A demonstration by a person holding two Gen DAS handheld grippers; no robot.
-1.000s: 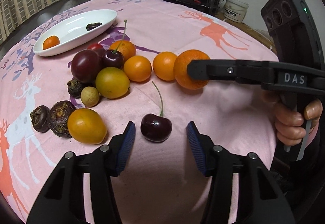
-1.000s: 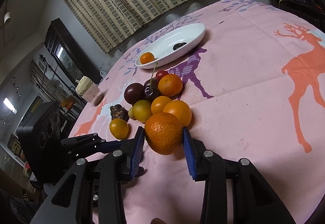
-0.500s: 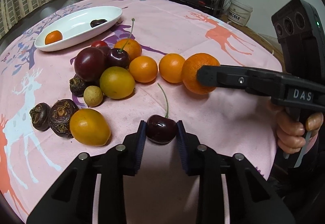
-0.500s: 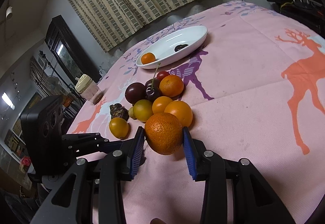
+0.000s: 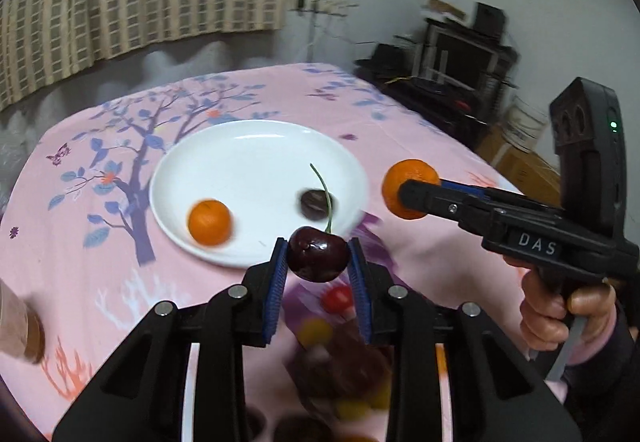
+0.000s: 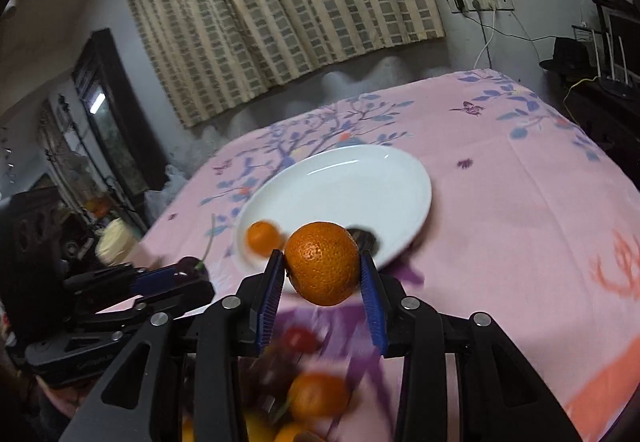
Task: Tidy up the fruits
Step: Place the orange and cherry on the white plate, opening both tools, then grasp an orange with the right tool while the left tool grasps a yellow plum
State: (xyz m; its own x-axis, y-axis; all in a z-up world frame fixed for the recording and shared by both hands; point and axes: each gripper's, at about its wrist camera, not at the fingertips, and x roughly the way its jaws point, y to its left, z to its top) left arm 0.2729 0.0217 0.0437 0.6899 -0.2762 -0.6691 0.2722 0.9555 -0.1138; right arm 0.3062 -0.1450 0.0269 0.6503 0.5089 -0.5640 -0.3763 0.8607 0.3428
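Two fruits are riding toward the plate (image 5: 256, 137) at once. The left gripper (image 5: 318, 262) is clamped tight on a dark cherry (image 5: 318, 258), blue pads pressing both sides, its stem standing up in front of the dish; the cherry is hanging in the air just short of the plate's near rim. The right gripper (image 6: 322, 274) is closed on an orange (image 6: 322, 262), likewise held clear of the cloth and just before the plate's near edge in its own view.

The white plate is sitting on the pink-clothed counter (image 5: 420, 258) and is carrying only two items so far: a small orange fruit (image 5: 209, 216) at its near left and a dark, roundish fruit (image 5: 314, 203) toward its near right, too blurred to name. The rest of the dish is bare.

The job appears to be in its early part. Two fruits are already plated, two more are in transit, and neither has been released yet. A loose pile (image 6: 304, 382) is waiting on the cloth below the grippers, streaked by motion: red, yellow, orange and dark pieces are showing, though their count cannot be told. A person's hand (image 5: 560, 310) is gripping the right tool's handle at the frame's edge.
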